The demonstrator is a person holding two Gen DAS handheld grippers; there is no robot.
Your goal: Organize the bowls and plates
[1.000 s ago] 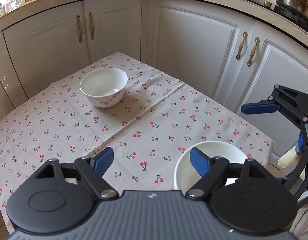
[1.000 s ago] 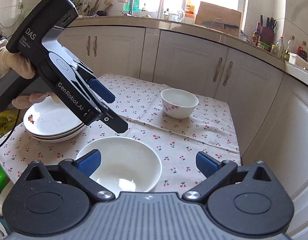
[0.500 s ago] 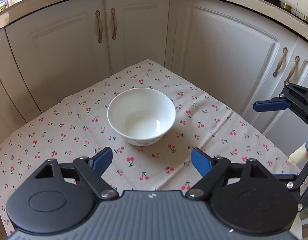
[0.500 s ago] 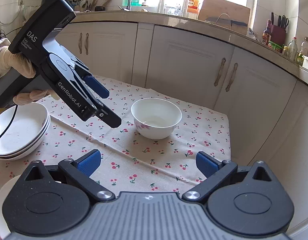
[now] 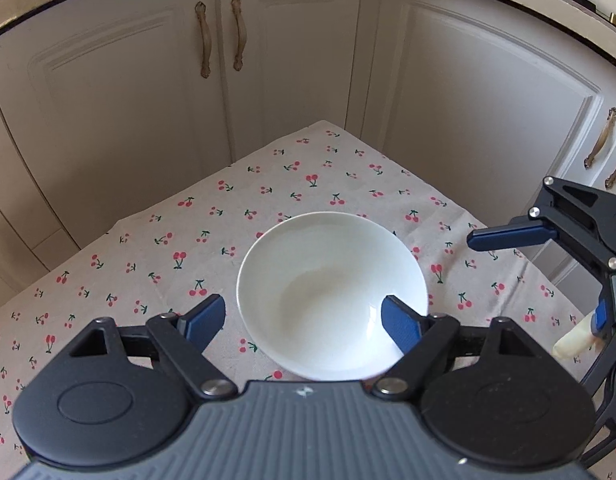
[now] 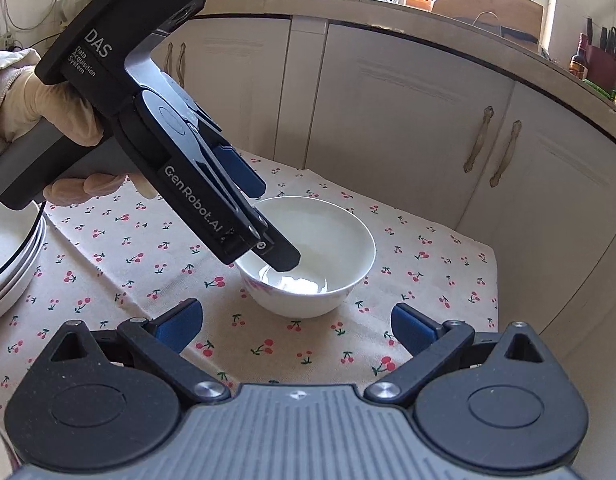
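The left hand-held gripper [image 5: 303,318] is hanging over the near side of the white bowl [image 5: 332,294], jaws spread and clamping nothing. One blue pad is sitting over the bowl's inside, the other outside the rim on the left, so it is straddling the wall without pressing, though from the right wrist view I cannot say for sure whether the inner finger is grazing the glaze. The log shows those jaws narrowing a touch in the last instant, with the rim between them. The right hand-held gripper [image 6: 295,326] is waiting just short of the bowl [image 6: 308,256], also released and empty.

The bowl is standing upright on the table, towards its far right corner, well apart from the stack of plates [image 6: 9,256] at the left edge.

What could go wrong? That glazed wall is slick and curved; a pinch taken too shallow could let the bowl slide out or tip as it lifts. A jaw pushing sideways could drag the bowl and ruck up the cherry-print tablecloth [image 5: 155,248]. The two grippers are crowding one bowl, so a knock between them is possible.

All around, cream kitchen cabinets [image 5: 291,68] are wrapping the table, with a cluttered countertop [image 6: 388,4] and bright window behind.
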